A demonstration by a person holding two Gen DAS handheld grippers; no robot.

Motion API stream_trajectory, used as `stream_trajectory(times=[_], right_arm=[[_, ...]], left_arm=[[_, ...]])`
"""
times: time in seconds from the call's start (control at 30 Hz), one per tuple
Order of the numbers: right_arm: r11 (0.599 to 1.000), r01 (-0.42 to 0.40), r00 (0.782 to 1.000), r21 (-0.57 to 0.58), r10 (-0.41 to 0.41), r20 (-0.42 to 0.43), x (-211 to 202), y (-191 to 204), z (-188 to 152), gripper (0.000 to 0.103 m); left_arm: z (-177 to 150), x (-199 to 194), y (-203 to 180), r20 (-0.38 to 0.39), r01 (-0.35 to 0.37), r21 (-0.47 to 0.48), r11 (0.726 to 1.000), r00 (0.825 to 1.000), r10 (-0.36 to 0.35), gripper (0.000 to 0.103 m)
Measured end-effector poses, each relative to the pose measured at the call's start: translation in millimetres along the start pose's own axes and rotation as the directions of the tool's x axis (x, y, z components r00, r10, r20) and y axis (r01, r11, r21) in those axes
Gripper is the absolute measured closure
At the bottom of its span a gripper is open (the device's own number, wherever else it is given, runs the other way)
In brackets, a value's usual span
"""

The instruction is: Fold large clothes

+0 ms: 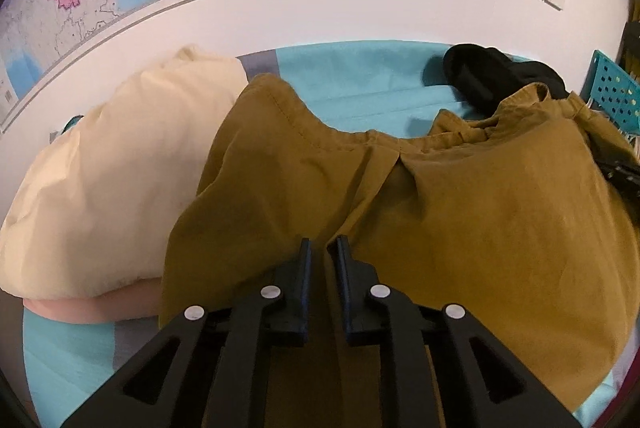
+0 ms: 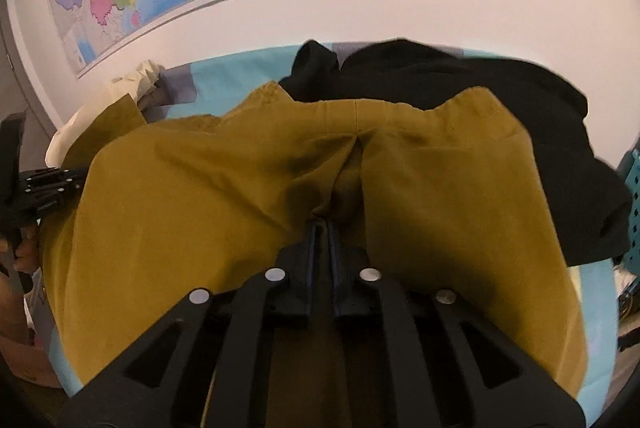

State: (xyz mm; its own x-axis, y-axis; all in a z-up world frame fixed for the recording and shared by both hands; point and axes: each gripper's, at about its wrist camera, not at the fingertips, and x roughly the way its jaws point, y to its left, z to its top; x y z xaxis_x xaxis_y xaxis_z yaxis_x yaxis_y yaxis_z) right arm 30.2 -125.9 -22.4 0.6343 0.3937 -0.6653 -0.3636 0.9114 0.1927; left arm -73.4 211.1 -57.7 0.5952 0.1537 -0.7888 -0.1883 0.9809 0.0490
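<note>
Both tools pinch the mustard garment: left tool [image 1: 322,248] and right tool [image 2: 322,228] grip its near edge as it drapes over the turquoise bed [image 1: 360,76]; soft, limp cloth, best held at hems.

A cream garment [image 1: 120,180] blocks the left side. A black garment [image 2: 480,116] blocks the far right, beside the teal basket [image 1: 612,96]. Between them, bare teal sheet [image 1: 360,80] gives free passage.

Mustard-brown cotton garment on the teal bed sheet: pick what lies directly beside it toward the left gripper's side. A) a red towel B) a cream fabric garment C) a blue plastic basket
B: in the left wrist view the cream fabric garment lies against the left edge of the mustard-brown cotton garment.
</note>
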Motion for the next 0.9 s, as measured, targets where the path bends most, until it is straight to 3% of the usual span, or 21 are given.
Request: stream_trajectory(times=[0.03,0.1,0.2,0.23,0.27,0.3,0.4,0.67,0.7,0.73,0.77,0.83,0.9], right_arm=[[1.0,0.001,1.0,0.001,-0.001,0.011,-5.9,2.0,2.1,0.077],[1.0,-0.006,0.999,0.01,0.006,0.05,-17.3,4.5,3.7,0.06],[1.0,-0.027,0.994,0.006,0.026,0.104,-36.8,13.9,4.8,0.057],[0.999,-0.045,0.992,0.0,0.045,0.115,-40.4,16.8,5.8,0.056],[0.998,-0.062,0.99,-0.016,0.064,0.125,-43.8,23.4,7.3,0.056],[0.997,-0.072,0.989,-0.032,0.076,0.126,-44.2,30.6,9.1,0.054],[0.989,-0.096,0.99,-0.109,0.106,0.093,-28.7,56.5,17.8,0.051],[0.973,-0.14,0.99,-0.185,0.142,-0.002,24.8,93.5,49.5,0.051],[0.972,-0.15,0.989,-0.18,0.147,-0.035,32.9,94.3,50.5,0.054],[0.972,-0.155,0.988,-0.178,0.149,-0.045,34.3,94.0,48.9,0.066],[0.968,-0.162,0.986,-0.191,0.155,-0.053,36.1,95.4,46.4,0.072],[0.962,-0.168,0.986,-0.213,0.159,-0.059,34.2,97.9,41.0,0.098],[0.961,-0.148,0.989,-0.234,0.143,-0.04,30.4,101.6,38.9,0.098]], left_arm=[[-0.4,-0.6,-0.1,0.004,-0.003,0.001,1.0,1.0,0.003,0.089],[-0.4,-3.4,0.5,0.013,-0.013,0.0,1.0,1.0,0.013,0.085],[0.4,-7.4,4.2,0.011,0.005,-0.015,1.0,1.0,-0.005,0.08],[0.5,-10.9,4.2,0.022,0.013,-0.016,1.0,1.0,-0.013,0.073],[0.8,-15.0,2.3,0.041,0.01,-0.005,1.0,0.999,-0.01,0.058],[1.3,-18.5,-0.1,0.059,0.002,0.008,1.0,0.998,-0.003,0.054],[6.8,-22.5,-11.3,0.08,-0.008,0.055,0.998,0.997,0.003,0.053],[22.8,-1.7,-23.8,0.024,0.008,0.1,0.995,1.0,-0.01,0.053],[23.2,0.4,-24.6,0.015,0.009,0.103,0.995,1.0,-0.01,0.054],[23.1,2.4,-25.2,0.006,0.007,0.105,0.994,1.0,-0.008,0.055],[22.2,3.3,-26.2,0.003,0.01,0.111,0.994,1.0,-0.01,0.057],[19.5,4.5,-28.4,0.004,0.012,0.125,0.992,1.0,-0.012,0.063],[19.0,8.2,-30.7,-0.002,0.011,0.135,0.991,1.0,-0.011,0.074]])
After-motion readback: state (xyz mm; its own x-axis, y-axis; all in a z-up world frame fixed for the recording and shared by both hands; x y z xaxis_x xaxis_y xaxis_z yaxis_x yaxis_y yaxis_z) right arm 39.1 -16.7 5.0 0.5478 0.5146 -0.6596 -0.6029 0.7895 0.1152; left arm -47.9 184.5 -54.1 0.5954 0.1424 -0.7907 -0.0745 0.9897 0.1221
